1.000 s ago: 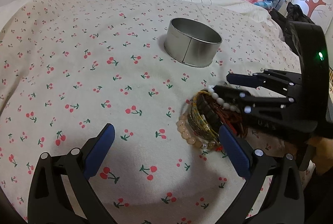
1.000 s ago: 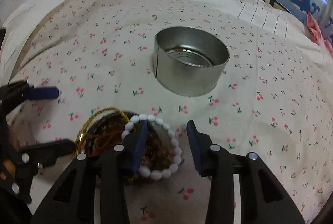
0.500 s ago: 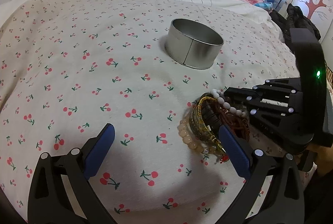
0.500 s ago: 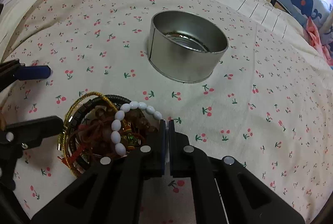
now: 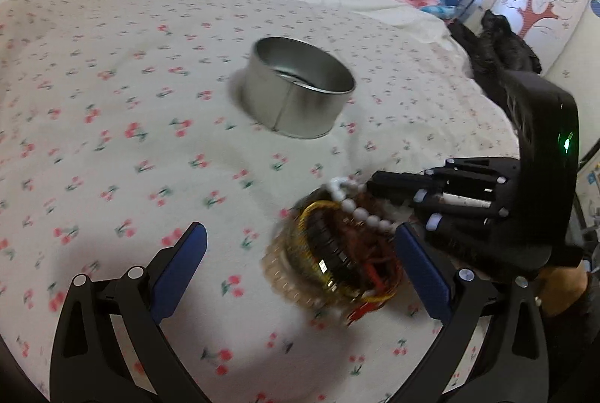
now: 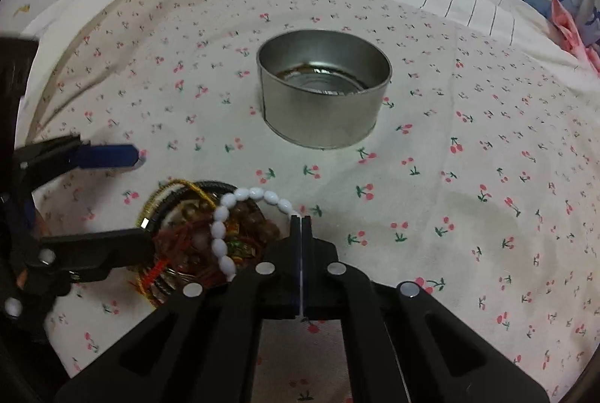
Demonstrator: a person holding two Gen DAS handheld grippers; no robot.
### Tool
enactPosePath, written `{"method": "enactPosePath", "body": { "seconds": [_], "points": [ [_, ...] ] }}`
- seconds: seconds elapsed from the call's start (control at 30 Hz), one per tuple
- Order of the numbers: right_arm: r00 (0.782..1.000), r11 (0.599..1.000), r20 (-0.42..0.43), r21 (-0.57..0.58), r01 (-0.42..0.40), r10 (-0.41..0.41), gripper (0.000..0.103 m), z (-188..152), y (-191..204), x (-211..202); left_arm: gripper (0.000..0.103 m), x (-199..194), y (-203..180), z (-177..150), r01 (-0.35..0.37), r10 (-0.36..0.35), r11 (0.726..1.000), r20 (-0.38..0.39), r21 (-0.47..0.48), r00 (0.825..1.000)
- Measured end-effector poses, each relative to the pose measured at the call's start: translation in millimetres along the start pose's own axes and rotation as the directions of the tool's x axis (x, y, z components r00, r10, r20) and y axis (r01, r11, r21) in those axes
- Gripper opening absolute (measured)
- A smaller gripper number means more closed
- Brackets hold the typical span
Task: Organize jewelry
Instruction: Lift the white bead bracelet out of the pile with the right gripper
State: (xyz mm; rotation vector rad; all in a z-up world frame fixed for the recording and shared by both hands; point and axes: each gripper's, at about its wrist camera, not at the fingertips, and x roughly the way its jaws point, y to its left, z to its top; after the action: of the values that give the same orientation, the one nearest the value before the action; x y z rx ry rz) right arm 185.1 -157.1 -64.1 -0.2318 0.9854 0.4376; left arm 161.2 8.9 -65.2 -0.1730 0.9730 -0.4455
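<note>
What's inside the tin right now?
The tin shows only its bare, reflective metal floor; no jewelry is visible in it. Its near wall hides the floor's front strip.

Heap of tangled gold, brown and red bracelets [image 5: 337,253] motion-blurred in left view; round silver metal tin's [image 6: 322,99] far floor hidden behind near wall.

No readable text, label, brand or number shows in either view.
</note>
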Motion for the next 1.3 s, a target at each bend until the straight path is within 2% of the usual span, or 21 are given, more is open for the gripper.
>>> {"method": "enactPosePath", "body": {
  "seconds": [0.03, 0.07, 0.1, 0.13, 0.2, 0.27, 0.37, 0.5, 0.6, 0.7, 0.73, 0.77, 0.8, 0.83, 0.9, 0.93, 1.03, 1.1, 1.23, 1.27, 1.3],
  "points": [
    [1.000, 1.000, 0.018, 0.004, 0.013, -0.013, 0.064, 0.4, -0.6, -1.9, 0.096, 1.7, -1.2, 0.6, 0.018, -0.018, 1.000, -0.002, 0.007, 1.000],
    [1.000, 1.000, 0.028, 0.003, -0.012, 0.012, 0.066, 0.7, -1.6, -5.8, 0.095, 1.1, -1.2, -0.3, 0.024, -0.024, 1.000, 0.006, 0.004, 1.000],
    [0.999, 1.000, 0.032, 0.007, -0.028, 0.028, 0.066, 1.3, -3.4, -7.6, 0.081, 0.5, 0.0, -1.1, 0.025, -0.025, 1.000, 0.009, -0.002, 1.000],
    [0.999, 0.999, 0.034, 0.014, -0.032, 0.032, 0.066, 1.6, -4.8, -7.8, 0.049, 4.3, 0.9, -1.7, 0.026, -0.026, 1.000, -0.022, 0.004, 0.999],
    [0.999, 1.000, 0.025, 0.007, -0.028, 0.028, 0.066, 2.1, -4.2, -6.2, 0.027, 8.2, 7.2, -3.6, 0.064, -0.065, 0.998, -0.050, -0.023, 0.997],
    [1.000, 1.000, 0.010, -0.012, -0.008, 0.008, 0.066, 1.7, -1.6, -3.1, 0.021, 4.6, 6.2, -4.4, 0.061, -0.061, 0.998, -0.054, -0.008, 0.997],
    [1.000, 1.000, 0.012, -0.005, -0.011, 0.011, 0.067, 2.1, -4.3, -3.6, 0.021, -1.2, 3.3, -6.4, 0.041, -0.039, 0.999, -0.065, 0.026, 0.997],
    [0.997, 0.997, 0.027, 0.029, -0.072, 0.071, 0.067, 1.0, -10.2, -7.6, 0.022, -4.1, 13.7, -5.0, 0.091, -0.090, 0.996, -0.138, -0.004, 0.986],
    [0.996, 0.995, 0.012, 0.017, -0.094, 0.094, 0.067, 0.4, -6.0, -5.7, 0.039, -9.8, 21.2, -3.8, 0.099, -0.102, 0.995, -0.155, -0.028, 0.983],
    [0.996, 0.996, -0.029, -0.016, -0.087, 0.086, 0.066, -2.3, 0.9, 2.1, 0.039, -9.8, 27.2, -5.2, 0.123, -0.127, 0.992, -0.161, -0.036, 0.979],
    [0.995, 0.995, -0.030, -0.009, -0.095, 0.094, 0.065, -2.1, 0.2, 2.7, 0.030, -8.6, 27.1, -5.9, 0.140, -0.145, 0.989, -0.160, -0.042, 0.976],
    [0.993, 0.994, -0.031, 0.000, -0.111, 0.111, 0.057, -1.9, -1.0, 2.7, 0.022, -8.0, 25.9, -6.4, 0.165, -0.169, 0.985, -0.161, -0.041, 0.972],
    [0.991, 0.991, -0.035, 0.014, -0.132, 0.132, 0.043, -1.5, -2.9, 3.2, 0.015, -8.6, 24.0, -7.1, 0.182, -0.185, 0.983, -0.160, -0.036, 0.970],
    [0.991, 0.991, -0.040, 0.019, -0.131, 0.131, 0.038, -1.9, -3.8, 4.3, 0.013, -10.0, 21.2, -6.8, 0.172, -0.173, 0.985, -0.153, -0.018, 0.973],
    [0.992, 0.993, -0.054, 0.021, -0.112, 0.113, 0.018, -3.4, -5.7, 6.9, 0.011, -14.6, 13.1, -7.2, 0.154, -0.147, 0.987, -0.142, 0.035, 0.979],
    [0.992, 0.993, -0.054, 0.027, -0.112, 0.113, 0.018, -3.9, -6.8, 6.9, 0.002, -16.9, 11.5, -6.8, 0.153, -0.146, 0.987, -0.140, 0.041, 0.979],
    [0.995, 0.994, -0.033, 0.043, -0.098, 0.099, 0.021, -2.9, -10.6, 4.7, 0.002, -25.2, 13.2, -4.3, 0.132, -0.122, 0.989, -0.134, 0.064, 0.983],
    [0.997, 0.996, -0.017, 0.050, -0.079, 0.080, 0.050, -1.9, -12.7, 4.5, 0.002, -30.1, 15.5, -1.6, 0.118, -0.107, 0.990, -0.127, 0.080, 0.986],
    [0.998, 0.999, -0.056, -0.024, -0.030, 0.029, 0.049, -5.1, 0.3, 16.1, 0.002, -36.4, 23.5, 0.6, 0.118, -0.109, 0.990, -0.113, 0.079, 0.988],
    [0.998, 0.999, -0.058, -0.040, -0.034, 0.032, 0.037, -5.1, 3.7, 16.7, 0.002, -36.9, 25.0, -0.4, 0.118, -0.109, 0.990, -0.112, 0.079, 0.988],
    [0.996, 0.997, -0.065, -0.044, -0.063, 0.060, 0.010, -4.7, 5.7, 16.7, 0.002, -36.9, 25.2, -0.5, 0.117, -0.107, 0.990, -0.110, 0.082, 0.988]
  ]
}}
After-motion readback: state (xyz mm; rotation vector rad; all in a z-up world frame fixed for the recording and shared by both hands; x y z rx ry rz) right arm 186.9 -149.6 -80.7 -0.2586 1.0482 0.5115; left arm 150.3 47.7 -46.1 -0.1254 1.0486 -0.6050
